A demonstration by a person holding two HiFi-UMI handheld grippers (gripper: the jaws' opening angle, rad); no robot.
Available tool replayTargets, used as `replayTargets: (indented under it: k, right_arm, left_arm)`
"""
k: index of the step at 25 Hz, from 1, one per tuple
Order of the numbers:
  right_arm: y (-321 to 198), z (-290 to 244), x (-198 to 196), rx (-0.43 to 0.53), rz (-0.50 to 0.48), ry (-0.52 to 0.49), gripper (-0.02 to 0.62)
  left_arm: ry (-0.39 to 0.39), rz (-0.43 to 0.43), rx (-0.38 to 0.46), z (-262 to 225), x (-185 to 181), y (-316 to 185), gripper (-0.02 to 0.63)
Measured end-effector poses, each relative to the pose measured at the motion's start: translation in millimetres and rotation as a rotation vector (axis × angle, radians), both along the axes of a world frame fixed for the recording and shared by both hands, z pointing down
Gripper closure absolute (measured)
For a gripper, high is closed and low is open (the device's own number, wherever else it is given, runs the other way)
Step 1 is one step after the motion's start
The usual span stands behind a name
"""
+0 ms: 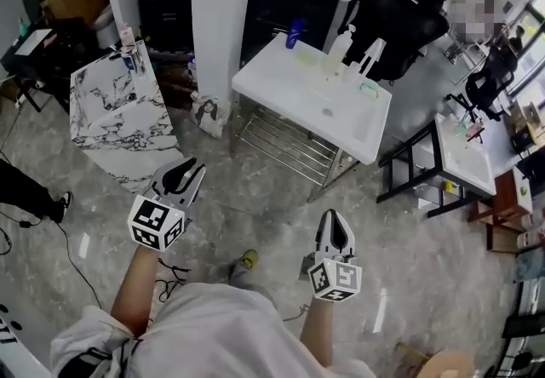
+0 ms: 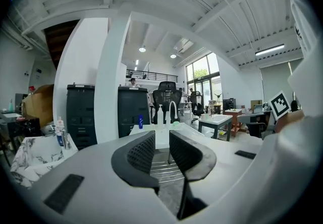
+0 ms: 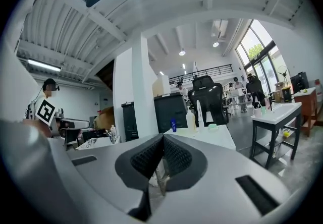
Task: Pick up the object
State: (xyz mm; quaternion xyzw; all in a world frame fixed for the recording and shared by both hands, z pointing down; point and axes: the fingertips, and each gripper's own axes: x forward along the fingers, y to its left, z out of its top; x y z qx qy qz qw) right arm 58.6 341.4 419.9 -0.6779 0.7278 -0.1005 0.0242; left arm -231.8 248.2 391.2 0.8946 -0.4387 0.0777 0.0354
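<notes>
The head camera looked steeply down from above the person's shoulders onto the floor [image 1: 255,210], with the white tabletop [image 1: 281,78] well ahead. Each gripper camera sat low, close behind its own fingers [image 2: 136,156], and faced level across the room. All three views shared that tabletop, the white pillar [image 1: 223,19] and the black chair [image 1: 396,14].

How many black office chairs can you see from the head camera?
2. One office chair stands just behind the white table. A second office chair sits farther right, beyond the smaller table. Others may be hidden outside the view.
</notes>
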Motion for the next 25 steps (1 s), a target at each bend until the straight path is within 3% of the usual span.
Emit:
replayTargets:
  k: [11, 25]
  right_arm:
    - [-87.9, 3.3, 98.3, 0.021, 0.007, -0.091, 0.589]
    - [-146.6, 4.5, 155.1, 0.039, 0.035, -0.089, 0.589]
  left_arm:
    - [-0.082, 0.022, 0.019, -3.4, 100.9, -82.2, 0.512]
    - [-0.086, 0.032, 0.049, -4.7, 151.6, -150.9, 0.512]
